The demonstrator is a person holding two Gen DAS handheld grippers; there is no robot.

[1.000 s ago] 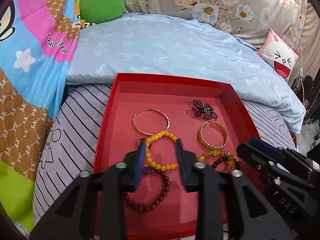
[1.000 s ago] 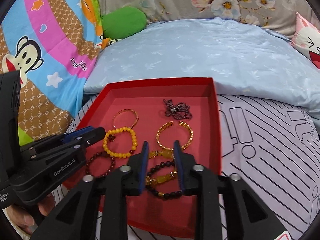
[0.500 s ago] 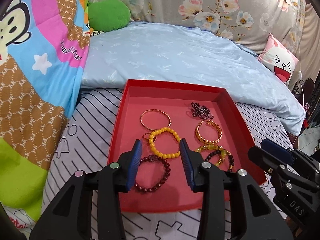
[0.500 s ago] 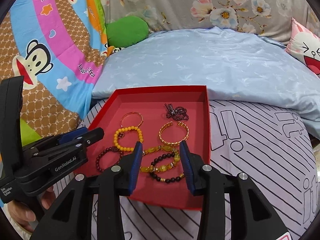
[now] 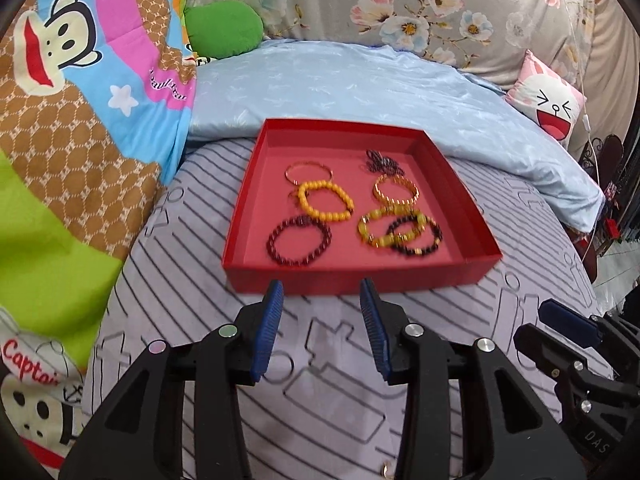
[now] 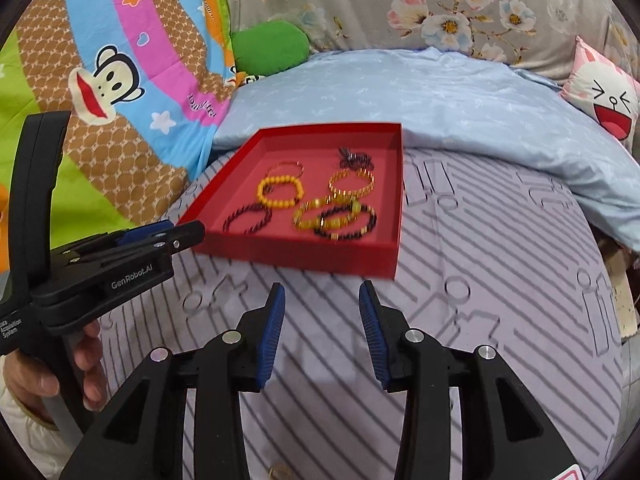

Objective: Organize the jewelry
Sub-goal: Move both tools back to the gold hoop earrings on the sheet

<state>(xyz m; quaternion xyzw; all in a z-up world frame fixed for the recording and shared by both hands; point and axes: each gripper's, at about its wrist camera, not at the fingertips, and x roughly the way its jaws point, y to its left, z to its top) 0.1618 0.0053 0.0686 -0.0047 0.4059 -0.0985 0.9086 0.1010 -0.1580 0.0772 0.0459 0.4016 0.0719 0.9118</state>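
A red tray (image 5: 352,278) (image 6: 304,256) lies on the striped bedcover and holds several bracelets: a dark red bead bracelet (image 5: 299,241) (image 6: 247,219), a yellow bead bracelet (image 5: 326,201) (image 6: 280,191), a thin gold bangle (image 5: 308,172), a gold cuff (image 5: 396,190) (image 6: 352,183), a yellow and a black bead bracelet overlapping (image 5: 400,232) (image 6: 336,218), and a dark beaded piece (image 5: 382,161). My left gripper (image 5: 322,292) is open and empty, just in front of the tray's near wall. My right gripper (image 6: 322,294) is open and empty, in front of the tray.
A light blue quilt (image 5: 360,88) lies behind the tray. A cartoon monkey blanket (image 5: 80,100) rises at the left. A green cushion (image 5: 224,30) and a pink face pillow (image 5: 548,100) sit at the back. A small gold ring (image 6: 280,472) lies on the bedcover near me.
Both grippers have pulled back from above the tray to in front of it. Both stayed open and empty. The bracelets have not moved.
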